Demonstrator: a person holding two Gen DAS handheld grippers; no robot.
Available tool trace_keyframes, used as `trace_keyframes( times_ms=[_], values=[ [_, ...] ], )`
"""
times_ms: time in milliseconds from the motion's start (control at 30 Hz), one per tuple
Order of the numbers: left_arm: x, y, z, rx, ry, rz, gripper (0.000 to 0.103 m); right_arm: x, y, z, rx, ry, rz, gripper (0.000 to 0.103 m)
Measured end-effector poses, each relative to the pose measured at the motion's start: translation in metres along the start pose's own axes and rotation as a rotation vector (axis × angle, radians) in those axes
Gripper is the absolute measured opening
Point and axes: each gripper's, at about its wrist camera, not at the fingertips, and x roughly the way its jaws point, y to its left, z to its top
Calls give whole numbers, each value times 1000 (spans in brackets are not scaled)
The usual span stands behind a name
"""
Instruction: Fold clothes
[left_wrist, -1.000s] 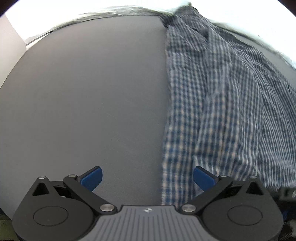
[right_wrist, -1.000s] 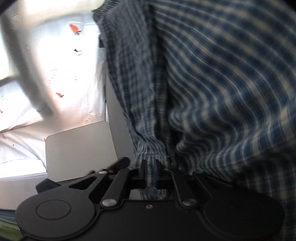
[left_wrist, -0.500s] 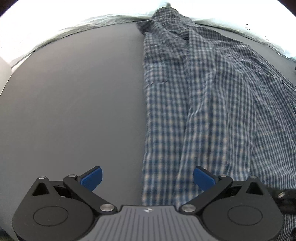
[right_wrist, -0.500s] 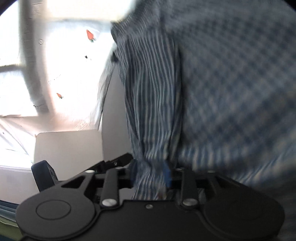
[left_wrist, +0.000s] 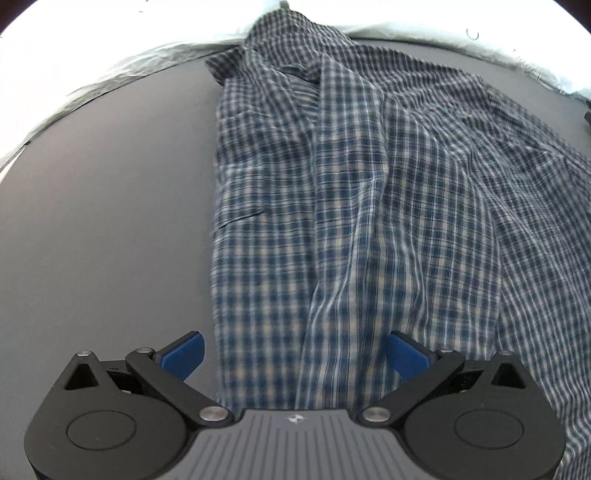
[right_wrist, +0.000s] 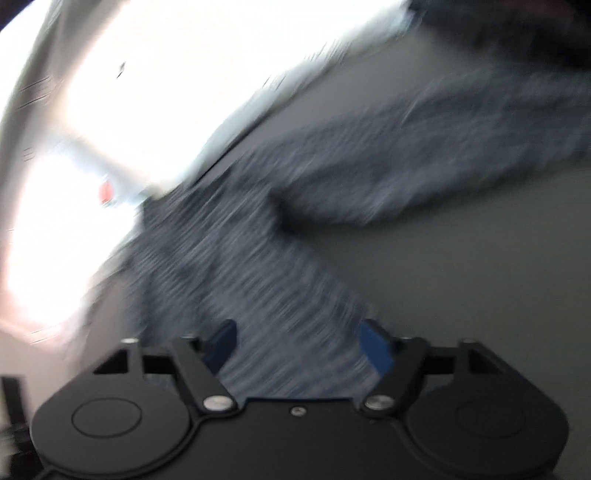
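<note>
Right gripper (right_wrist: 298, 345), jaws just opened wide, blue pads (right_wrist: 375, 345) apart and pressing on nothing. Blurred blue checked shirt (right_wrist: 258, 266) lies on the grey table (right_wrist: 461, 295), running from between the pads toward a bright white sheet (right_wrist: 166, 92) beyond the table.

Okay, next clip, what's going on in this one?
A person with a hand-held gripper in each hand is folding a checked shirt spread on a grey table. The right hand-held gripper has just opened its jaws and grips nothing; its view is blurred. The left hand-held gripper hangs open above the shirt's near edge.
</note>
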Motion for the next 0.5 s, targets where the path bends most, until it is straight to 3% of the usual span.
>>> trace_keyframes(
  times_ms=[133,200,400,500],
  values=[
    [14,-5,7,-8,21,-12,103,-13,-28,19,-99,-162,-273,86],
    [18,-5,9,-13,26,-29,103,-17,-41,30,-83,-196,-352,86],
    [31,6,12,-70,65,-89,103,-27,-84,50,52,-276,-499,86],
    [33,6,13,-69,68,-90,103,-30,-108,56,151,-283,-520,85]
  ],
)
